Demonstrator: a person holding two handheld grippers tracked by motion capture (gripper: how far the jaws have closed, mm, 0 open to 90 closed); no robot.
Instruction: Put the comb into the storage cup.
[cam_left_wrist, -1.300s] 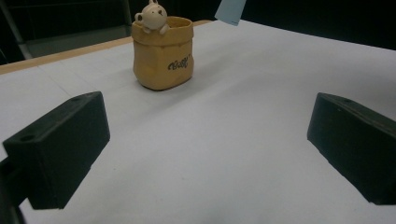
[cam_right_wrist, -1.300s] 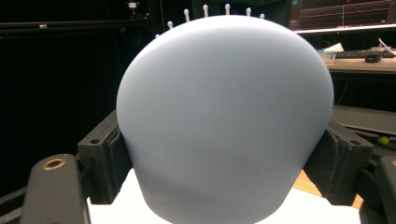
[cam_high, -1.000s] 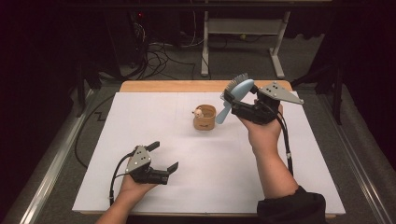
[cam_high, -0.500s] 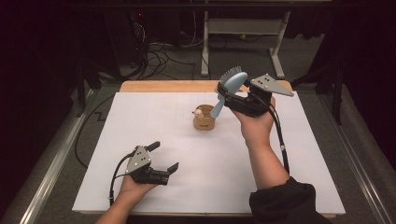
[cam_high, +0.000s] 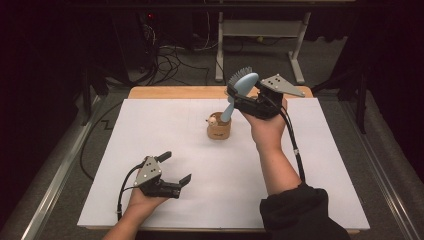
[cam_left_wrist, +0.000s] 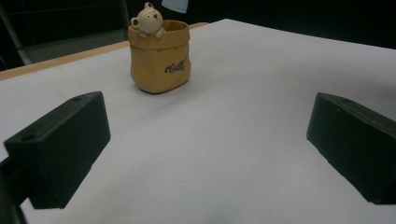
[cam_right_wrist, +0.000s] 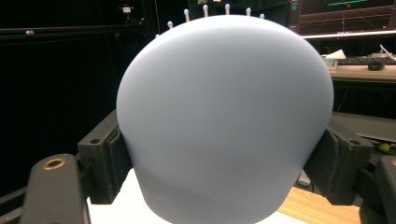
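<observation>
Brush (cam_high: 239, 89) pinched by right gripper (cam_high: 239, 100) at its wide head, handle aimed down into pot (cam_high: 219, 129) just below the fingers. Left gripper (cam_high: 176, 167) resting on counter (cam_high: 320, 150), fingers spread.

Pot (cam_left_wrist: 159, 58) standing ahead between spread fingers (cam_left_wrist: 60, 144), interior hidden.

Brush head (cam_right_wrist: 224, 116) clamped both sides.

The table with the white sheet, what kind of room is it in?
Probably a lab or workshop: the table is a test bench, cables tangle on the floor behind it, and a monitor and keyboard sit nearby.

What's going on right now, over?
Right gripper clamped on blue hairbrush, handle over bear pot. Left gripper open, resting on table. Nothing in the way.
</observation>
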